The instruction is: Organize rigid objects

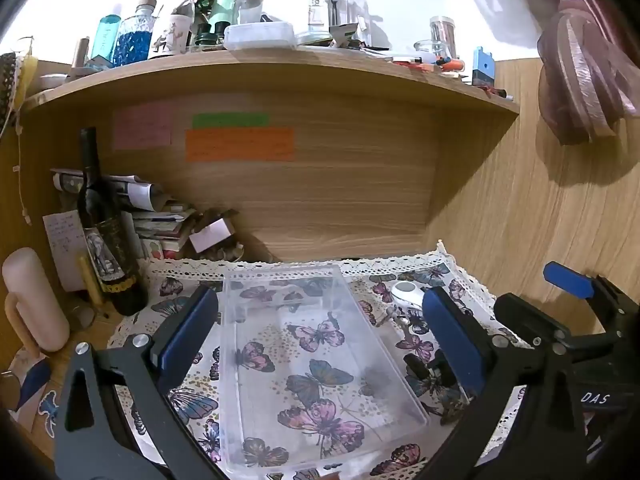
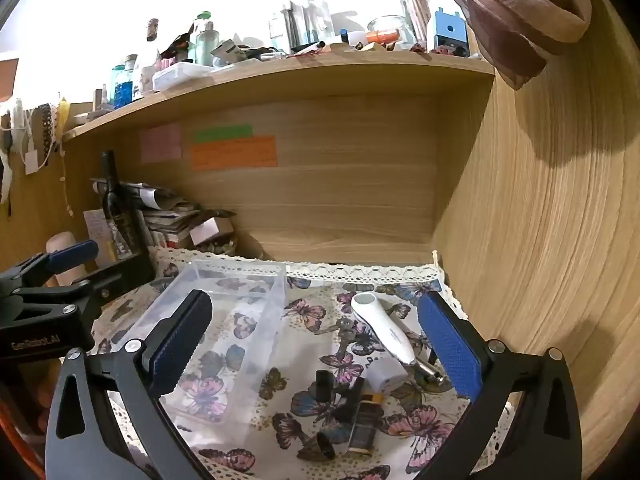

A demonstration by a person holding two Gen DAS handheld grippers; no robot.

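Note:
A clear plastic box (image 1: 312,364) stands empty on the butterfly cloth (image 1: 188,400); it also shows in the right wrist view (image 2: 224,320). My left gripper (image 1: 320,340) is open above the box. My right gripper (image 2: 316,348) is open over small items right of the box: a white handheld device (image 2: 384,328), a white block (image 2: 386,376), a dark bottle (image 2: 366,424), a small black piece (image 2: 324,384) and a dark ring (image 2: 320,446). The white device's head shows in the left wrist view (image 1: 408,292). The right gripper's body shows in the left wrist view (image 1: 568,320).
A dark wine bottle (image 1: 104,240), stacked papers (image 1: 160,220) and a pale cylinder (image 1: 36,300) stand at the left. A cluttered wooden shelf (image 1: 280,68) hangs overhead. A wooden side wall (image 2: 540,240) closes the right. The left gripper's body shows in the right wrist view (image 2: 48,300).

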